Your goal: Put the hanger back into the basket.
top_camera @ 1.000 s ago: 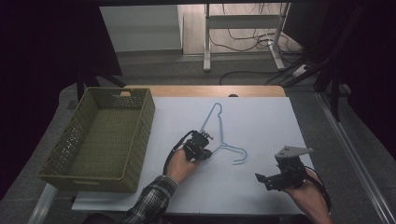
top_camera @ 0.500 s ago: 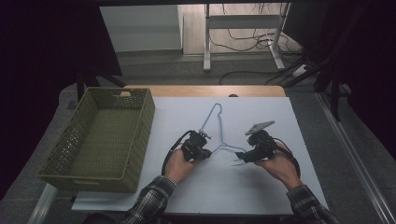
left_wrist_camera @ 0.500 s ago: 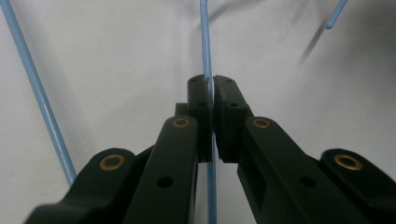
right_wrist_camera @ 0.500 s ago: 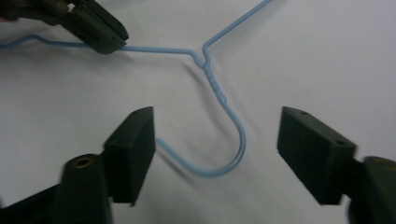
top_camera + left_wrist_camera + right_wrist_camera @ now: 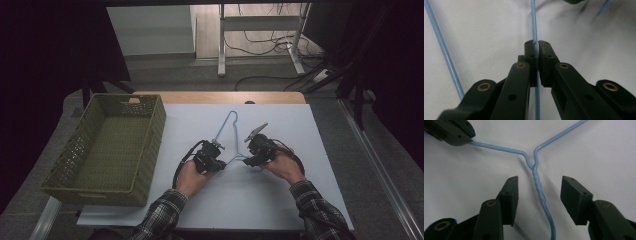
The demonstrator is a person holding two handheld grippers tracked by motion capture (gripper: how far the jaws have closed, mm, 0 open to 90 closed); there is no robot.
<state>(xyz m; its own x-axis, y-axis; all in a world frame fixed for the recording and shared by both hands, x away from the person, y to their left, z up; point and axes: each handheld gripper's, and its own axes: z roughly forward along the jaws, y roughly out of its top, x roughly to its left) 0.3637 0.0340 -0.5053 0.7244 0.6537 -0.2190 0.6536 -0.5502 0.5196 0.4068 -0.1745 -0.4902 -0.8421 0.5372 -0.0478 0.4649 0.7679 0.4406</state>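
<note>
no text, label or number can be read anywhere.

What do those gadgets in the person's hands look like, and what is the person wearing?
Each hand grips a black two-fingered tool: the left gripper trails a black cable, the right gripper carries a grey three-cornered plate. Brass-coloured rivets dot the black fingers. Both sleeves are dark plaid.

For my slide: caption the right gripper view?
Right gripper jaws closing around blue wire hanger twisted neck, not yet touching.
</note>
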